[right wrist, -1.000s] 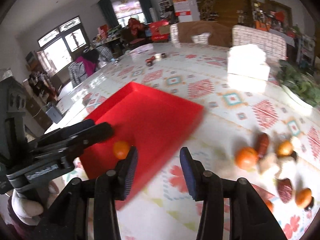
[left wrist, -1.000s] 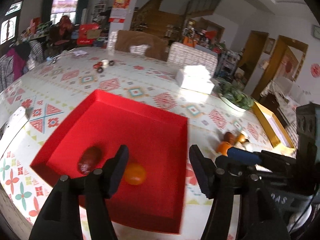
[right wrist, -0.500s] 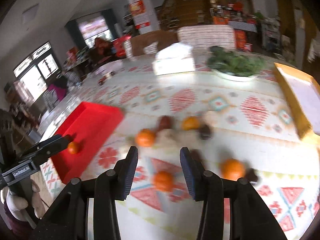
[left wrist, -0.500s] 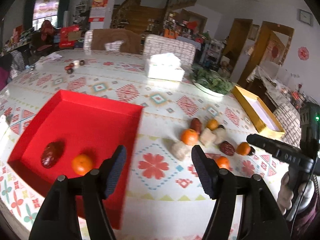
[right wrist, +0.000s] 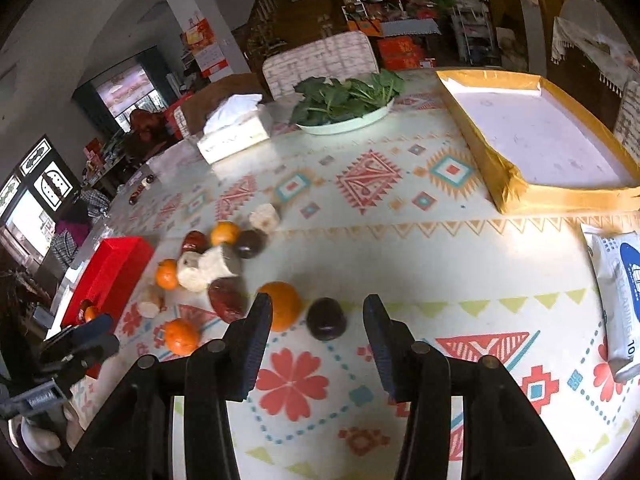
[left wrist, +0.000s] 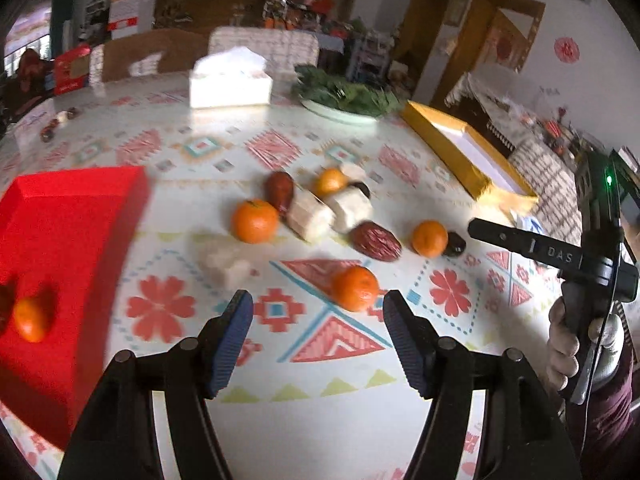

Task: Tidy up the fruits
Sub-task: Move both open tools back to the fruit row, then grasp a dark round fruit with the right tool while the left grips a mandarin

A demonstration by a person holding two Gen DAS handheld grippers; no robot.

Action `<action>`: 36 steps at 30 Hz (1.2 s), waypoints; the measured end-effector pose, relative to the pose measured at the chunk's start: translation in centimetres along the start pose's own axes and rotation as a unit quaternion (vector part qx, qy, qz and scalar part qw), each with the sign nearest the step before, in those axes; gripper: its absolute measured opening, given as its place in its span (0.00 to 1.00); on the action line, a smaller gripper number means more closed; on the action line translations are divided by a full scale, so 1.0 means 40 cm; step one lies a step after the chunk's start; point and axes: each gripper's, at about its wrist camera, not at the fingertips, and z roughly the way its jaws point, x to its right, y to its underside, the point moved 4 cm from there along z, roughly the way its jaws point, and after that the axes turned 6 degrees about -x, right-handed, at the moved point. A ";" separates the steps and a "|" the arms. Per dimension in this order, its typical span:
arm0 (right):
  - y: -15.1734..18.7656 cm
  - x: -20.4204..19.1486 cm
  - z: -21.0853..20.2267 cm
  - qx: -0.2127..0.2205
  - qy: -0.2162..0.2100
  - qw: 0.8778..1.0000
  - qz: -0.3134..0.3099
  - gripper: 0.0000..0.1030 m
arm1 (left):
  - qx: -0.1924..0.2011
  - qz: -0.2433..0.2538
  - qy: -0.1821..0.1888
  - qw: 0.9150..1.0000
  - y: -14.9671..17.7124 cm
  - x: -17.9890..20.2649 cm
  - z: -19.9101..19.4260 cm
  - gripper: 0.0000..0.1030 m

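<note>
Above patterned tablecloth (left wrist: 320, 384), left gripper (left wrist: 318, 312) is held w/ jaws apart near tangerine (left wrist: 355, 288); right gripper (right wrist: 318, 320) likewise spread, framing dark fruit (right wrist: 326, 318). Red tray (left wrist: 72, 240) is blurred, partly cut off.

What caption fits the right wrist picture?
Open right claw poised over a dark fruit beside an orange.

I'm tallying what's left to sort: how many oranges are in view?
5 oranges: one in the red tray; four on the table: front, left of the white chunks, behind them, beside a dark fruit. None seems hidden.
</note>
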 end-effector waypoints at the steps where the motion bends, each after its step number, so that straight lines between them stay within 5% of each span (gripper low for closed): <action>1: 0.002 0.000 0.009 -0.003 0.004 1.000 -0.003 0.50 | -0.005 0.004 0.001 1.000 0.002 0.009 0.012 0.65; 8: 0.015 0.002 0.067 -0.016 0.050 0.998 -0.030 0.50 | -0.019 0.047 -0.001 0.999 -0.006 0.067 0.080 0.65; 19: 0.013 0.002 0.070 -0.020 0.058 0.997 -0.038 0.50 | -0.039 0.069 -0.007 0.997 -0.022 0.094 0.142 0.65; 22: 0.017 0.000 0.066 -0.020 0.058 0.997 -0.039 0.50 | -0.042 0.077 -0.017 0.996 -0.026 0.100 0.151 0.75; 24: 0.025 0.001 0.062 -0.024 0.052 0.997 -0.046 0.50 | -0.051 0.074 -0.020 0.996 -0.028 0.098 0.159 0.91; 36: 0.044 0.044 0.009 -0.011 0.056 0.998 -0.039 0.50 | -0.053 0.065 -0.003 0.996 -0.035 0.092 0.167 1.00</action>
